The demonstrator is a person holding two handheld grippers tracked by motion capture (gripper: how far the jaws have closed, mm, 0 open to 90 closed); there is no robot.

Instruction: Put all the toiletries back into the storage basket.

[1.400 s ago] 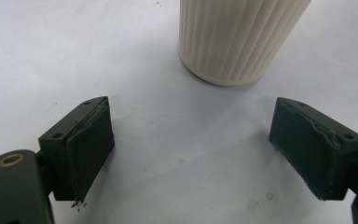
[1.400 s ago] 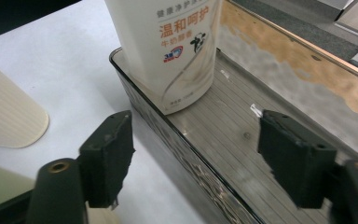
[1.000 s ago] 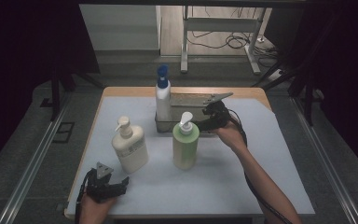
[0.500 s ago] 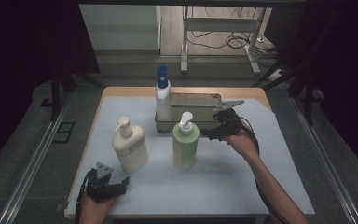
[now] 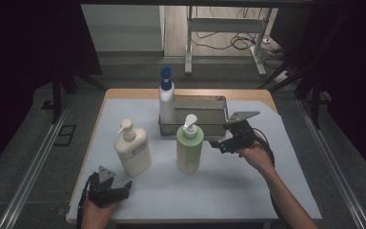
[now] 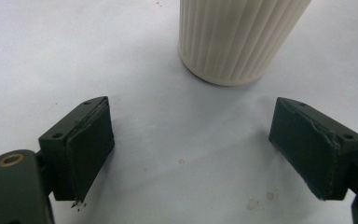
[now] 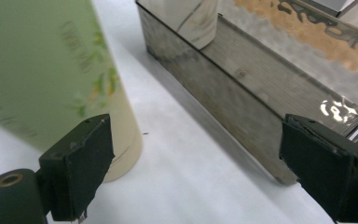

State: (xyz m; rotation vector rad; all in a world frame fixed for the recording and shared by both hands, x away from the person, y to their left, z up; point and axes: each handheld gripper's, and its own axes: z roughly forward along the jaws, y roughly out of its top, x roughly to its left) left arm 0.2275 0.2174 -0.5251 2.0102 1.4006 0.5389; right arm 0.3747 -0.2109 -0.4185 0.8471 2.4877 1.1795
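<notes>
The right gripper [image 5: 218, 142], jaws spread and empty, sits between the green bottle [image 5: 189, 150] and the metal tray [image 5: 218, 103] on the desk [image 5: 248, 191]. The left gripper [image 5: 125, 187], also spread, faces the cream bottle [image 5: 133, 151], whose ribbed base appears in the left gripper view.

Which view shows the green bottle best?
The high view: the green bottle stands whole there, white pump included, in front of the metal tray. The right gripper view catches a blurred close stretch of its lower body beside the open jaws. The left gripper view faces the cream bottle instead.
</notes>
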